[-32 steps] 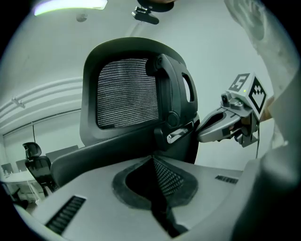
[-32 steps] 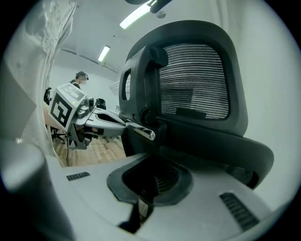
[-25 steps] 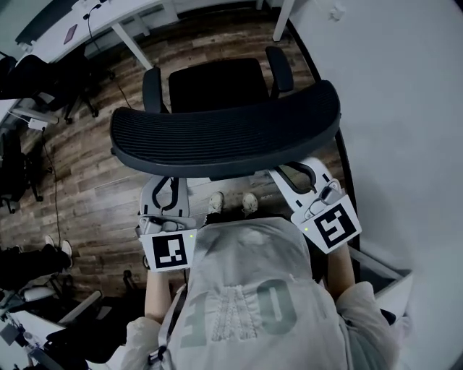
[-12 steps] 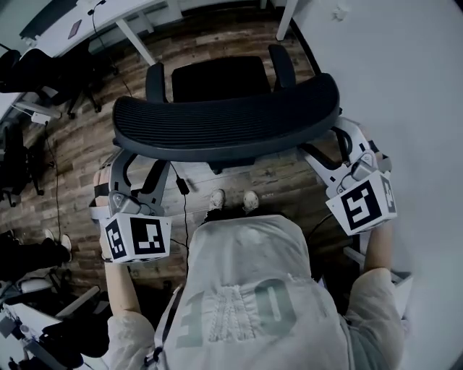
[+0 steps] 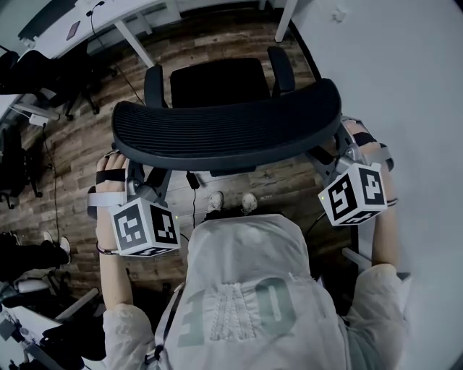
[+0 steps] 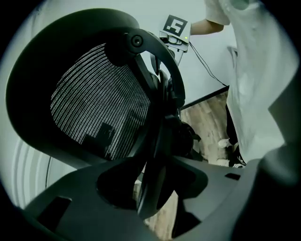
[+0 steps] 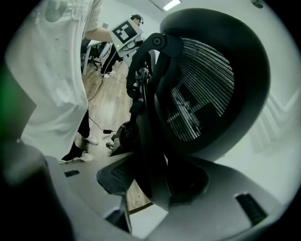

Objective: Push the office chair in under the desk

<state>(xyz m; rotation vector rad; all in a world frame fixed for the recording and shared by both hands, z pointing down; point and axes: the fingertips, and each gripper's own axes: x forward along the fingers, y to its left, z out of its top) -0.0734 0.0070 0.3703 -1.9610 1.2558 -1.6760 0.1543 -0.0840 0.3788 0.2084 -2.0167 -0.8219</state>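
Chair: the black office chair with a ribbed mesh backrest stands on the brown wood-plank floor. Its seat points toward the white table with slanted white legs at the top of the head view. It is well apart from that table and not yet under it.
Left claw: the left claw is clenched on the left end of the backrest. Its own view shows the dark frame edge running straight between the jaws, which close against it.
Right claw: the right claw grasps the right end of the backrest the same way, with the frame edge held between its jaws.
Change: a second ago both claws hung low behind the chair, near the person's body. They then spread wide, and now each has come in onto one end of the backrest.
Meaning: the hold looks set on both sides, so the push toward the table can probably begin. The chair itself has barely rolled.
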